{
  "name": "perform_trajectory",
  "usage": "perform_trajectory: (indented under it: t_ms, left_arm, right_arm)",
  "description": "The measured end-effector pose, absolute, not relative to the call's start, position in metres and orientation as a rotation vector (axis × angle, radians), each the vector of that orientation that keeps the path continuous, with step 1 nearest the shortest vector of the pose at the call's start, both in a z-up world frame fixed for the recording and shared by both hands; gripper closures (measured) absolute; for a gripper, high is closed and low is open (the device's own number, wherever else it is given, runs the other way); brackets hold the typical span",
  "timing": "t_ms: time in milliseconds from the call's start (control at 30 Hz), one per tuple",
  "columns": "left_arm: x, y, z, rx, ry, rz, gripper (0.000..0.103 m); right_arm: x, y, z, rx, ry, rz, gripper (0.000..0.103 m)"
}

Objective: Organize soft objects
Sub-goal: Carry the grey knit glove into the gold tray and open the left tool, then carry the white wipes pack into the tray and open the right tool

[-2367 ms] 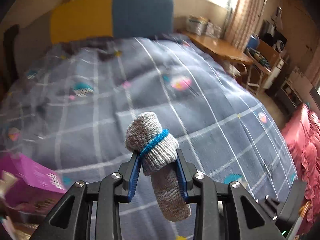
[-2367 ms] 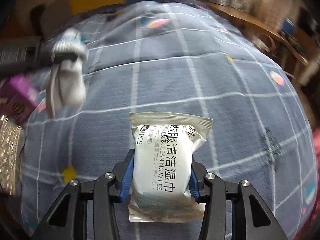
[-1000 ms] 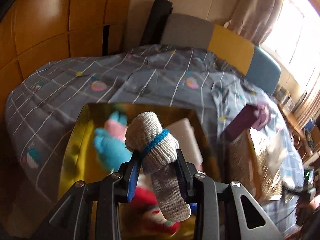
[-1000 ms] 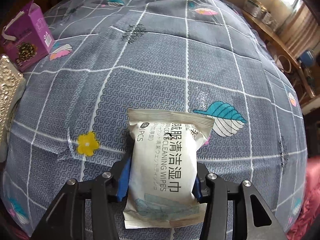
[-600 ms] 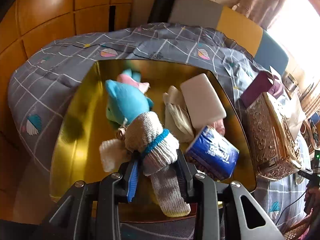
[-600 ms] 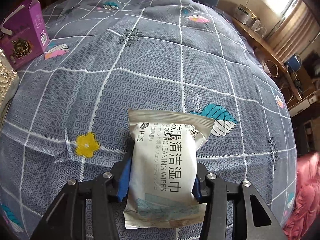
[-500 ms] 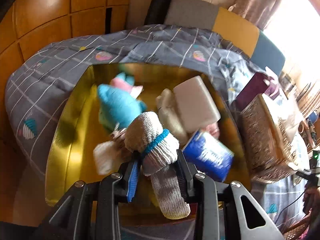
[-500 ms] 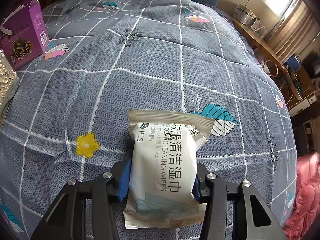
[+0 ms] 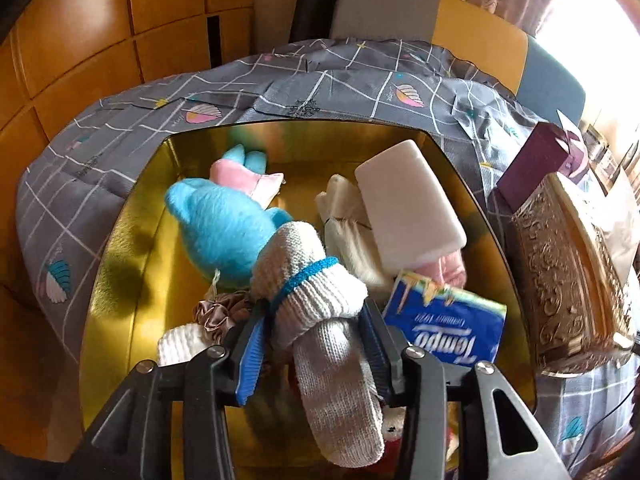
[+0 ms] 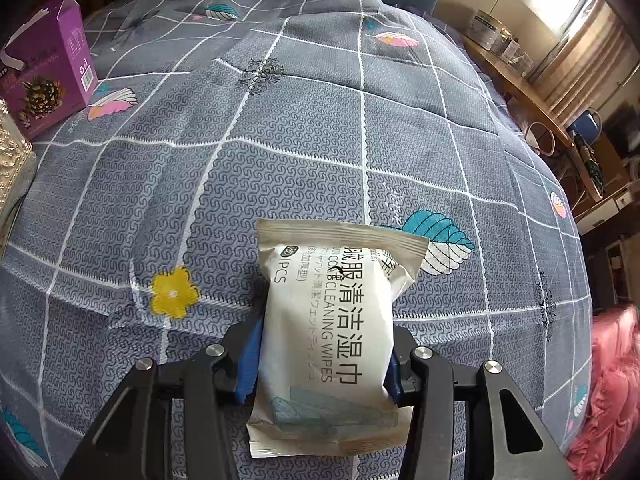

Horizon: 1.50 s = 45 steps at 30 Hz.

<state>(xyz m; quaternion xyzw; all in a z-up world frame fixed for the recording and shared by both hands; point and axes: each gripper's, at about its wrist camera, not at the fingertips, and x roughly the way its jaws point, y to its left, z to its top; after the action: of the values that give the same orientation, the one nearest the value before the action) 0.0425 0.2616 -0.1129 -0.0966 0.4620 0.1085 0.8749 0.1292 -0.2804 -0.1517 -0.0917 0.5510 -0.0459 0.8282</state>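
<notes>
A rolled grey sock (image 9: 316, 292) with a blue band sits between the fingers of my left gripper (image 9: 314, 322), whose jaws are opening; a gap shows between the left pad and the sock. It hangs just above the gold box (image 9: 120, 240), which holds a blue and pink plush toy (image 9: 224, 232), a white pack (image 9: 408, 204), a blue Tempo tissue pack (image 9: 444, 328), a scrunchie and other soft items. My right gripper (image 10: 324, 336) is shut on a white pack of cleaning wipes (image 10: 332, 328) above the grey checked quilt (image 10: 320, 120).
An ornate gold tissue box (image 9: 560, 280) and a purple carton (image 9: 536, 160) stand right of the gold box; the purple carton (image 10: 48, 68) shows at the far left in the right wrist view. Wooden wall panels lie behind the bed; a desk and pink bedding lie to the right.
My left gripper sank closer to the gold box and its jaws spread apart around the sock. The right gripper kept hold of the wipes and hardly moved.
</notes>
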Motion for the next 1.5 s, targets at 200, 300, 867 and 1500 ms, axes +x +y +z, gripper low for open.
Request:
perform_trajectory:
  t_ms: [200, 300, 867, 1500]
  left_arm:
    - [0.029, 0.254, -0.104, -0.181, 0.922, 0.249, 0.049]
    - [0.025, 0.248, -0.095, -0.159, 0.893, 0.252, 0.049]
    - [0.014, 0.227, -0.072, -0.124, 0.834, 0.172, 0.049]
    - [0.001, 0.226, -0.065, -0.132, 0.806, 0.135, 0.049]
  right_arm:
    - [0.131, -0.281, -0.151, -0.190, 1.171, -0.098, 0.054]
    - [0.132, -0.282, -0.151, -0.183, 1.172, -0.100, 0.054]
    - [0.137, -0.301, -0.147, -0.070, 1.171, -0.136, 0.041]
    - [0.126, -0.292, -0.141, -0.010, 1.143, -0.177, 0.061]
